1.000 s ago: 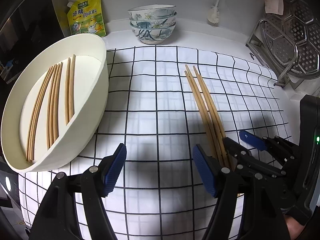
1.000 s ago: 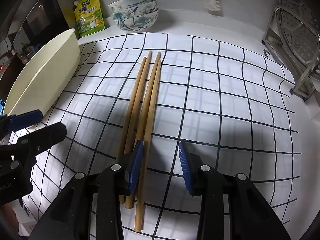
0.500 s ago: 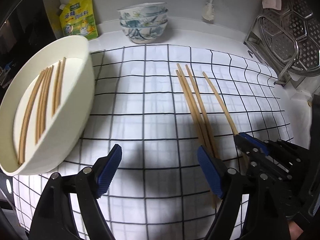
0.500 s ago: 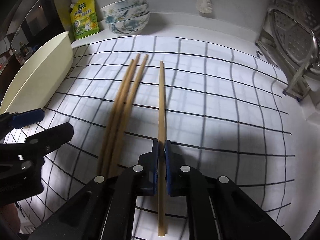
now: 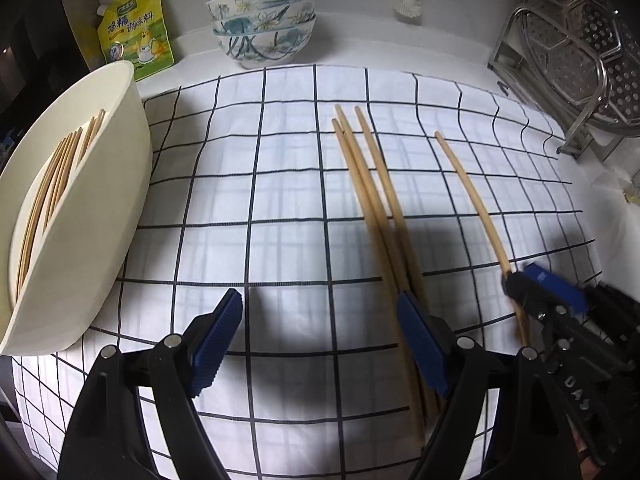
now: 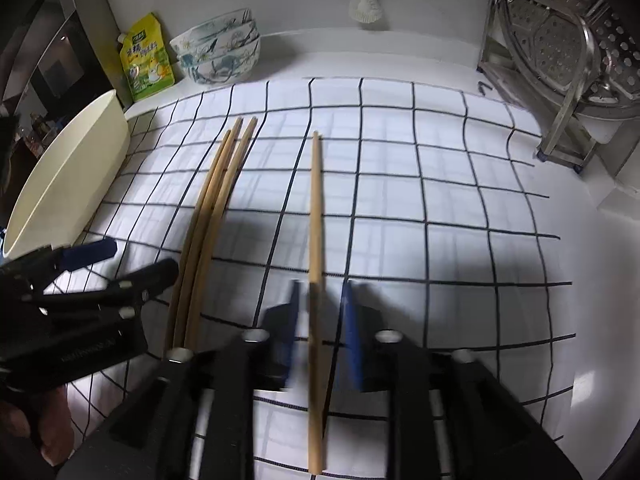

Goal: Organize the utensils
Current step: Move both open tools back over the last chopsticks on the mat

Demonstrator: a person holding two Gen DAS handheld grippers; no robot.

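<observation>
While right gripper opens — chopsticks show only left.

You have open checked cloth between the cream oval bowl on your left and the three wooden chopsticks lying together at the middle; a gripper can pass there freely. Right of those, a single chopstick lies apart, with a clear strip of cloth on either side. Past it, the cloth runs bare up to the steel dish rack, which blocks the right edge. At the back wall, the stacked floral bowls and yellow seasoning pouch close off that side.
</observation>
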